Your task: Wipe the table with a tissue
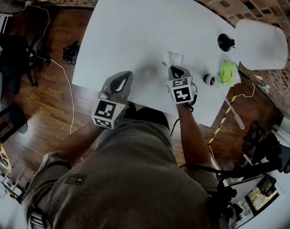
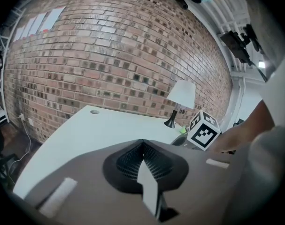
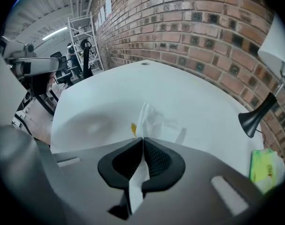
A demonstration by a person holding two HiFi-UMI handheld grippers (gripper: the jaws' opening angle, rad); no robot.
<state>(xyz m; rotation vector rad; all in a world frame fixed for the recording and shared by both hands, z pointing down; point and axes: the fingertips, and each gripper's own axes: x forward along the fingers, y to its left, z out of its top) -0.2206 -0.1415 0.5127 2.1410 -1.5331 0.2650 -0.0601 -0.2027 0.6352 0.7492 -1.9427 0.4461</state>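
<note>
The left tongs (image 1: 126, 75) hang with jaws pressed together over the near edge of the white counter (image 1: 135, 27), while the right tongs (image 3: 143, 138) pinch a crumpled white tissue (image 3: 155, 120) resting on the counter beside a small yellow spot (image 3: 133, 129).

left gripper (image 2: 142, 143), jaws together, above white table (image 2: 95, 132); brick wall (image 2: 109, 55) behind; white-shaded lamp (image 2: 182, 96) at far edge; right gripper (image 2: 204, 131) beside it.

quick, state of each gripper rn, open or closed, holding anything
left gripper: closed, nothing seen between its jaws.
right gripper: closed on the tissue.
</note>
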